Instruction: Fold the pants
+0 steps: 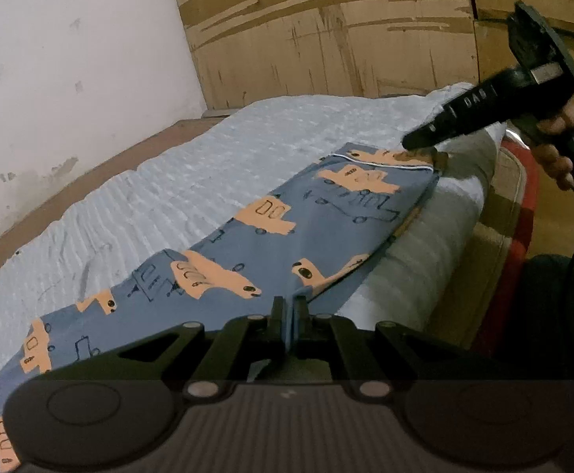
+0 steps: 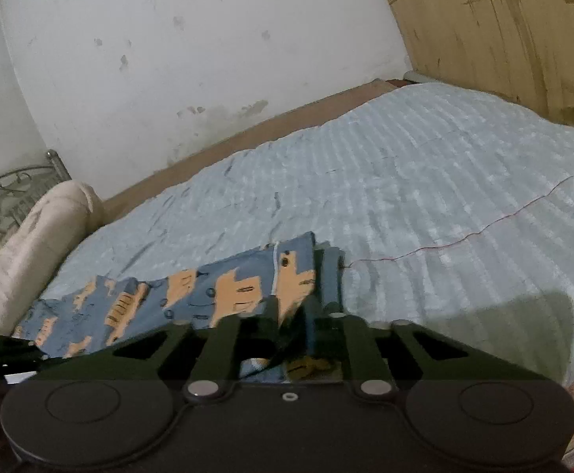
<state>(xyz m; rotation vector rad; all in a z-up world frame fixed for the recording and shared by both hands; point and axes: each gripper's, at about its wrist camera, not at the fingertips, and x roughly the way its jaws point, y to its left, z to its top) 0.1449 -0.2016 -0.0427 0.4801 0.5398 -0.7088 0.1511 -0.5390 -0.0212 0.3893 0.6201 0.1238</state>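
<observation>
Blue pants [image 1: 287,216] printed with orange cars lie lengthwise along the near edge of a light blue bedspread [image 1: 208,165]. My left gripper [image 1: 288,306] is shut on a raised fold of the pants at their near edge. My right gripper [image 1: 415,142], held by a person's hand [image 1: 563,126], points down at the far end of the pants, by the white piping. In the right wrist view the pants [image 2: 208,291] stretch away to the left. The right gripper [image 2: 292,309] stands slightly open, with the cloth's end lying loose between its fingers.
The bedspread [image 2: 444,197] stretches wide to the right and far side. A cream bolster [image 2: 30,244] lies at the left by a metal headboard [image 2: 2,197]. A white wall and a wooden board [image 1: 326,39] bound the bed. A red-edged object [image 1: 523,197] sits beside the mattress.
</observation>
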